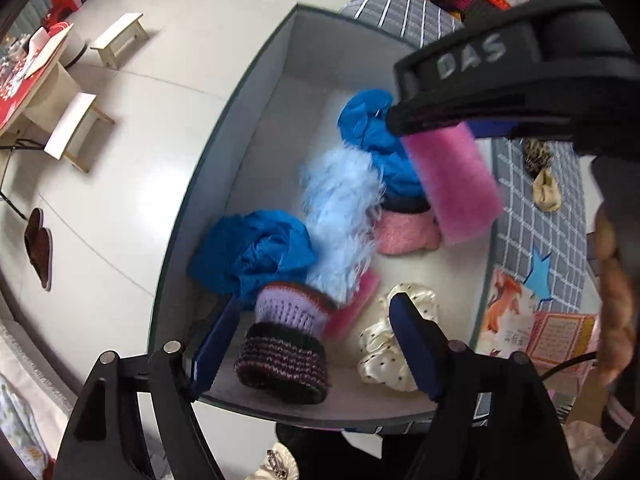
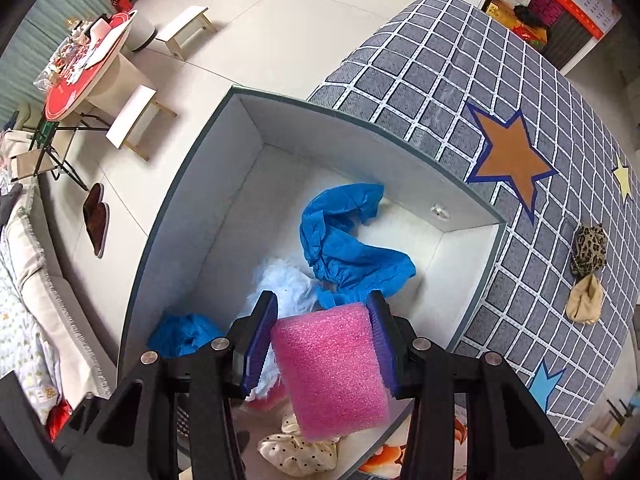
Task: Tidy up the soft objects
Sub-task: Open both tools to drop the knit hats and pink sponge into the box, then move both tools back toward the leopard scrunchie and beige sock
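Note:
A grey-rimmed white box [image 1: 256, 92] [image 2: 192, 184] holds soft items: blue cloths [image 1: 256, 256] [image 2: 344, 236], a pale blue fluffy piece [image 1: 340, 208], pink fuzzy fabric [image 1: 404, 232], a knitted striped band [image 1: 284, 352], a cream dotted scrunchie [image 1: 380, 344] [image 2: 296, 452] and a pink sponge piece [image 1: 356, 304]. My right gripper [image 2: 322, 330] is shut on a pink foam sponge [image 2: 332, 368] [image 1: 452, 184] and holds it above the box. My left gripper [image 1: 312, 320] is open and empty over the box's near end, above the knitted band.
The box stands beside a grey checked cloth [image 2: 480, 92] with star patches. A leopard scrunchie [image 2: 588, 248] and a beige one [image 2: 584, 300] lie on it. Small stools [image 1: 120, 36], a red table [image 2: 80, 80] and slippers [image 1: 40, 248] are on the floor at left.

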`<move>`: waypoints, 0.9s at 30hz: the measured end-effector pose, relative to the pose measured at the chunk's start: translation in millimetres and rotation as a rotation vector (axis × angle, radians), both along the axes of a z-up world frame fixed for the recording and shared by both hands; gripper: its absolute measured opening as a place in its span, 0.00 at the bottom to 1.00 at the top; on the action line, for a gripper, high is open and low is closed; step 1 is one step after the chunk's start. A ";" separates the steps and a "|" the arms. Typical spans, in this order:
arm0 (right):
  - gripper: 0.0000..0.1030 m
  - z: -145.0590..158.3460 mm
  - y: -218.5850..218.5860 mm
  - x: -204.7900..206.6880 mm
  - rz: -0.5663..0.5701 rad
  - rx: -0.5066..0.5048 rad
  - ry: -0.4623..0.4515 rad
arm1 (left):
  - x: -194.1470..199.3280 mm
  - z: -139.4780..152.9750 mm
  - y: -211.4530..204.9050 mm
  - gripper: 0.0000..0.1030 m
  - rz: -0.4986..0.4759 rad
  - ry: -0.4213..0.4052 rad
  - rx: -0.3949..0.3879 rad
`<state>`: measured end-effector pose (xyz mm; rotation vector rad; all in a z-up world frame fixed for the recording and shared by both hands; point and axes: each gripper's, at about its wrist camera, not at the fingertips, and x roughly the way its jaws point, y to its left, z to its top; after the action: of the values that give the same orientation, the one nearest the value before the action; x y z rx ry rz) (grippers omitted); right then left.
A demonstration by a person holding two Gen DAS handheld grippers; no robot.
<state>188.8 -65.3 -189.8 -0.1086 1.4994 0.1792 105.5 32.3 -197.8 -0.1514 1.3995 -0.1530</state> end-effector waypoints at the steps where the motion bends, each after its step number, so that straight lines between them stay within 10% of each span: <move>1: 0.47 0.4 -0.2 0.3 -0.004 0.009 0.006 | 0.6 2.4 -0.5 0.78 -0.001 -0.008 -0.008; 4: 0.49 1.7 -1.3 -0.1 -0.017 0.042 0.015 | 2.9 6.3 -0.1 0.78 -0.005 -0.022 -0.036; 6: 0.83 3.1 -1.8 -0.4 -0.026 0.037 0.009 | 3.8 7.0 0.3 0.78 -0.005 -0.017 -0.067; 7: 0.84 6.0 -2.9 -1.4 -0.029 0.048 -0.008 | 3.9 7.8 1.9 0.78 0.000 -0.015 -0.084; 27: 0.84 36.5 -58.8 -21.5 -0.187 0.154 -0.054 | -2.7 31.9 0.2 0.79 -0.011 -0.069 -0.376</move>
<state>167.3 -124.0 -153.3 0.1491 1.4279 0.1398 102.8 32.4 -165.9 -0.4456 1.2917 -0.4272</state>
